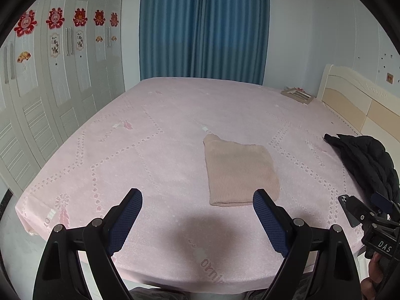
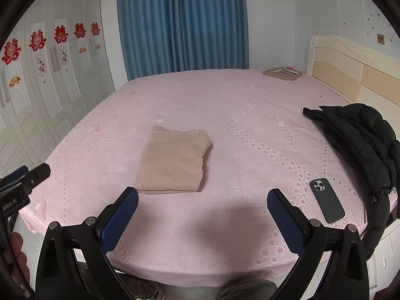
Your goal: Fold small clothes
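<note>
At the bottom of each wrist view the blue-padded jaws stand wide apart and empty: the left gripper (image 1: pixel 197 197) and the right gripper (image 2: pixel 202 196) both hover over the near edge of the pink bed (image 1: pixel 155 150). The folded beige knit sweater (image 1: pixel 238 172) lies just beyond them at mid-frame, its long axis running away from the cameras. Its near folded edge sits beside the left gripper's right finger and the right gripper's left finger, so it lies between the two hands, about equally near each.

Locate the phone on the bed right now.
In the right wrist view, the phone lies face down near the bed's front right edge, beside the black jacket, right of the folded pink sweater.
</note>
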